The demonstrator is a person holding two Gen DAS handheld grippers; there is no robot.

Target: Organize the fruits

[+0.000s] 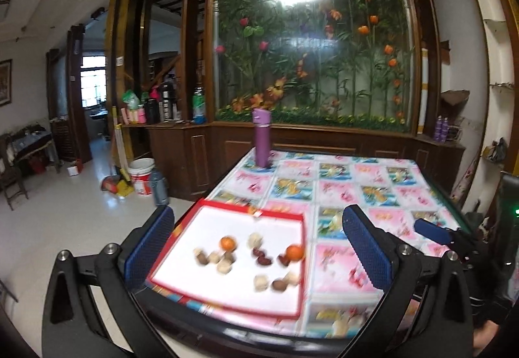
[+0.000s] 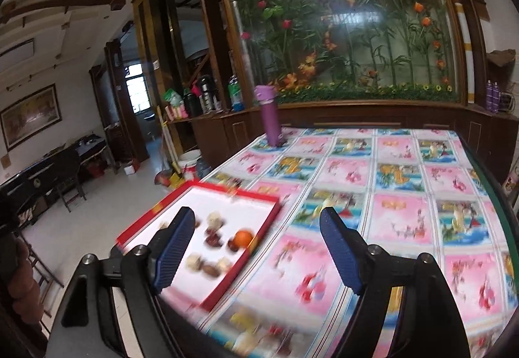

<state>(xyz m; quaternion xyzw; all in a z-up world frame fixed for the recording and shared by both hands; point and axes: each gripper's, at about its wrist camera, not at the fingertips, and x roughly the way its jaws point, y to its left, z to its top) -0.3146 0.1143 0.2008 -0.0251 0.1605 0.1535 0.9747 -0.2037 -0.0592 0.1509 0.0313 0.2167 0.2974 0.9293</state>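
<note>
Fruit: two round orange tangerines (image 1: 294, 252), nuts, dates loose in red-rimmed white shallow tray (image 1: 249, 307) at tabletop's near-left corner.
Tongs: left tongs (image 1: 258, 247) and right tongs (image 2: 258, 252) both spread wide, empty, above tray.
Approach: lower slowly; straddle one fruit w/o nudging neighbours.

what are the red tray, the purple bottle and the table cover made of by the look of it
Red tray: probably cardboard, a box lid, thin flat red walls, matte white inside. Purple bottle: likely painted metal or hard plastic, smooth and slightly shiny. Table cover: seemingly printed plastic sheet or oilcloth, lying flat with a faint sheen.
</note>
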